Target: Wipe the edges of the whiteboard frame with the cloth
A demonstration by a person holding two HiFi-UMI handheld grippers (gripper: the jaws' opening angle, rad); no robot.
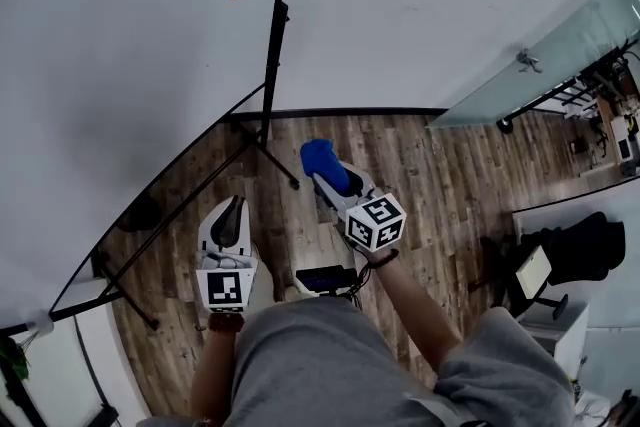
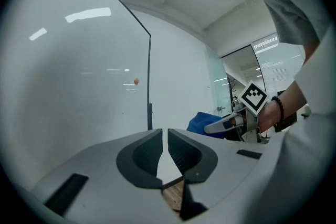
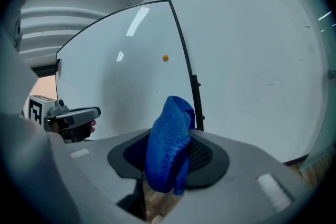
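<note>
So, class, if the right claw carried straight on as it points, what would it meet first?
Probably the whiteboard, close to its black side frame, with the cloth touching first; depth is unclear.

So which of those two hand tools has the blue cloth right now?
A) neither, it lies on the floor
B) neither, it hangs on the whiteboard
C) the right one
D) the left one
C: the cloth is pinched between the jaws of the right gripper, while the left gripper has its jaws close together with nothing between them.
</note>
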